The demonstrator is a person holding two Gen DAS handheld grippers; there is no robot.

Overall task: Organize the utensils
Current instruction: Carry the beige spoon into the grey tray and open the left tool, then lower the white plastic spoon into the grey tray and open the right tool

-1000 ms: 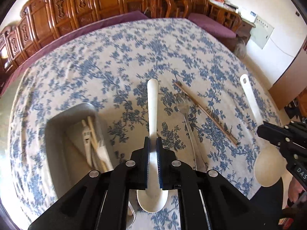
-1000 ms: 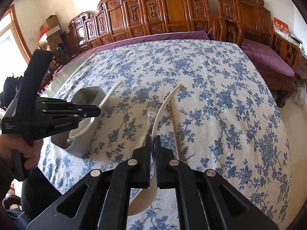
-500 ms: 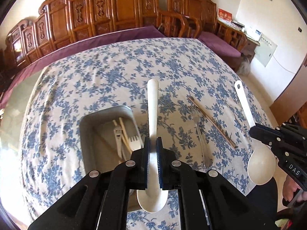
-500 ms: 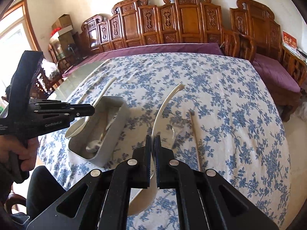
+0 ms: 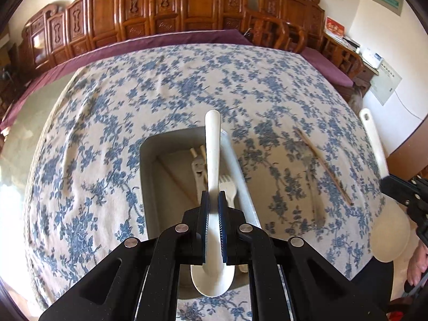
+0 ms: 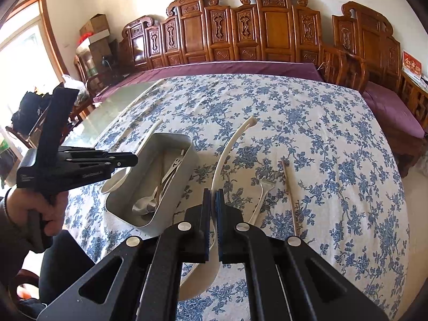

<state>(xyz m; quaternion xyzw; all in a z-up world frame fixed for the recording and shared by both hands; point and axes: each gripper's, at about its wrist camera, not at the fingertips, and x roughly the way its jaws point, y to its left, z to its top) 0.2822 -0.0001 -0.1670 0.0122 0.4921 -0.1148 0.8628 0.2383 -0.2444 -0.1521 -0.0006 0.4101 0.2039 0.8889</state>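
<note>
Your left gripper is clamped on a white spoon above the grey tray; its bowl is half hidden under the jaws; your right gripper pinches the second white spoon over the tablecloth; fork and chopstick lie beside it

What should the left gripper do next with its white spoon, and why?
Probably lower it and let go. The left hand-held gripper grips the white spoon directly above the grey metal bin, where a white fork already lies.
</note>
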